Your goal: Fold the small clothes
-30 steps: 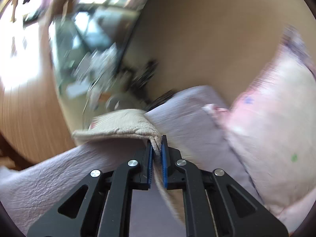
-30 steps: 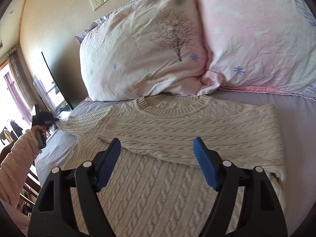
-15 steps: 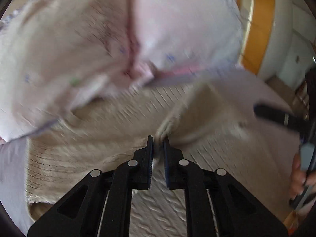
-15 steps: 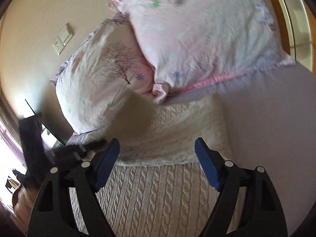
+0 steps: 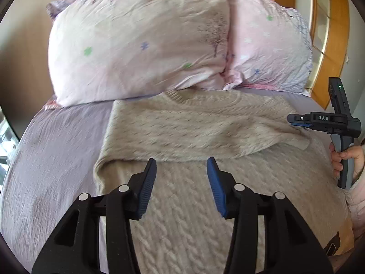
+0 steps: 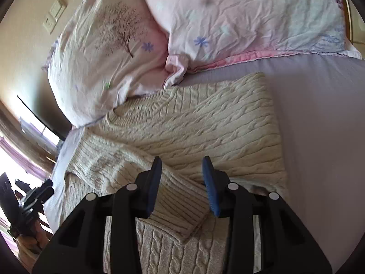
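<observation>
On the bed: a cream cable-knit sweater (image 5: 194, 123) lay flat on the lilac bedsheet (image 5: 57, 141), its ribbed neckline touching two pink floral-print pillows (image 5: 141, 43).
Left hand-held gripper (image 5: 181, 178): its blue-padded fingers stood well apart, holding nothing, above the sweater's body.
Right hand-held gripper (image 6: 181, 178): its fingers were also apart, one on either side of a ribbed sleeve cuff (image 6: 180, 207); whether the pads touched the knit could not be told.
Sleeves: both lay folded across the sweater's chest.
Only in the left wrist view: the right hand-held gripper seen from the side at the right edge, its tip over the sweater's edge near a sleeve end, with the person's hand (image 5: 346, 159) around its grey handle, plus an orange wooden cabinet (image 5: 330, 34) behind the pillows.
Only in the right wrist view: the ribbed cuff up close, a white wall switch plate (image 6: 54, 14), a bright window area at lower left, and the left hand-held gripper as a dark shape at the left edge.
Hard to make out: the sweater's hem was cut off by the bottom edge in both views; the left wrist view was slightly blurred across the knit; the left edge of the right wrist view was overexposed and dim.
</observation>
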Available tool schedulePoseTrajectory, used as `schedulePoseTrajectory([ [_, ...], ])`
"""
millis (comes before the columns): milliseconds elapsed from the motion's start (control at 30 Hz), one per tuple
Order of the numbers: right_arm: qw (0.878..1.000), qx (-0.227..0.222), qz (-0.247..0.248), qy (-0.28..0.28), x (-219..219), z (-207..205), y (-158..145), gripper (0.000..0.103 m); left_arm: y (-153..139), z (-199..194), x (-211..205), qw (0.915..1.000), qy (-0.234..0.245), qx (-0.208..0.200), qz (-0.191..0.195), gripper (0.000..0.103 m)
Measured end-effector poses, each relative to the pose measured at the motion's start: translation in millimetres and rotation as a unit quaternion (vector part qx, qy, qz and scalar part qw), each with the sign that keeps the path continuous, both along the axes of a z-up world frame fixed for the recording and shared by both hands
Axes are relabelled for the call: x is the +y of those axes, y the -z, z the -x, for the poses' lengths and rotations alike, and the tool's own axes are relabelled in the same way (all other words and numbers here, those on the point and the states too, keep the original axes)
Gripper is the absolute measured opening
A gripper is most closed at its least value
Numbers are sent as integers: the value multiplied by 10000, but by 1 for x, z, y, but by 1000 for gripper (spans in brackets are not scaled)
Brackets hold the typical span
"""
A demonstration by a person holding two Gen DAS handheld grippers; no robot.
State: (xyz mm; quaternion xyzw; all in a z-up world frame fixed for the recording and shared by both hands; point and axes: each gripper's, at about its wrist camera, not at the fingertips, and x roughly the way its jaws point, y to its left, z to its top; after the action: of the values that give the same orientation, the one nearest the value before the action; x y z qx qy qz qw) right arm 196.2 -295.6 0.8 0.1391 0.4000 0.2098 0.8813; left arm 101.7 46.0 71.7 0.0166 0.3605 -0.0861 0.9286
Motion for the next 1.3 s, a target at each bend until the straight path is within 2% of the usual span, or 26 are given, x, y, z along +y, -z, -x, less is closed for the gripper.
schedulePoseTrajectory([
  [200,9960,-169,797,-364,19,22,-1,36,8,4,13,9998,-3,39,203,52],
  [233,9941,-190,988,-395,22,23,2,25,9,3,12,9998,21,35,215,55],
  [267,9914,-291,1217,-379,24,26,3,18,10,3,11,9997,37,32,220,55],
  [300,9889,-407,1360,-437,28,29,2,5,12,1,9,9997,60,38,243,55],
  [367,9878,-471,1400,-496,30,31,-2,4,13,0,9,9995,75,52,293,56],
  [400,9865,-640,1441,-441,30,33,-10,4,13,0,9,9995,73,53,309,56],
  [467,9846,-982,1443,-140,21,29,-30,4,14,0,12,9995,34,37,307,56],
  [533,9864,-1098,1210,150,8,11,-47,4,14,2,16,9995,-35,40,316,56],
  [567,9836,-1139,1356,346,6,-1,-50,4,14,2,18,9995,-64,46,316,57],
  [600,9807,-1109,1534,487,7,-12,-48,4,15,3,21,9994,-123,59,306,57],
  [667,9804,-744,1710,635,6,-37,-34,6,16,7,28,9992,-236,90,297,57],
  [700,9825,-394,1676,707,1,-49,-21,9,17,9,33,9991,-295,106,298,59],
  [767,9872,-280,1298,880,-13,-45,-16,18,16,17,44,9987,-388,128,300,65],
  [800,9893,-375,1036,960,-25,-31,-18,34,16,22,49,9986,-418,124,295,67],
  [833,9904,-495,838,982,-36,-16,-21,55,15,27,57,9984,-467,125,288,70],
  [867,9912,-598,657,983,-49,1,-22,61,15,31,63,9982,-493,138,299,70],
  [967,9944,-357,375,925,-72,40,-14,59,20,48,86,9968,-470,283,588,70],
  [1033,9970,-20,85,774,-86,67,0,46,27,59,95,9948,-390,480,813,70],
  [1100,9975,211,-120,665,-94,92,16,39,35,70,97,9931,-290,672,918,70],
  [1233,9977,391,-378,396,-92,131,37,39,50,93,94,9893,-121,895,1145,70],
  [1300,9981,326,-413,312,-89,153,43,39,56,106,93,9872,-101,992,1247,69],
])
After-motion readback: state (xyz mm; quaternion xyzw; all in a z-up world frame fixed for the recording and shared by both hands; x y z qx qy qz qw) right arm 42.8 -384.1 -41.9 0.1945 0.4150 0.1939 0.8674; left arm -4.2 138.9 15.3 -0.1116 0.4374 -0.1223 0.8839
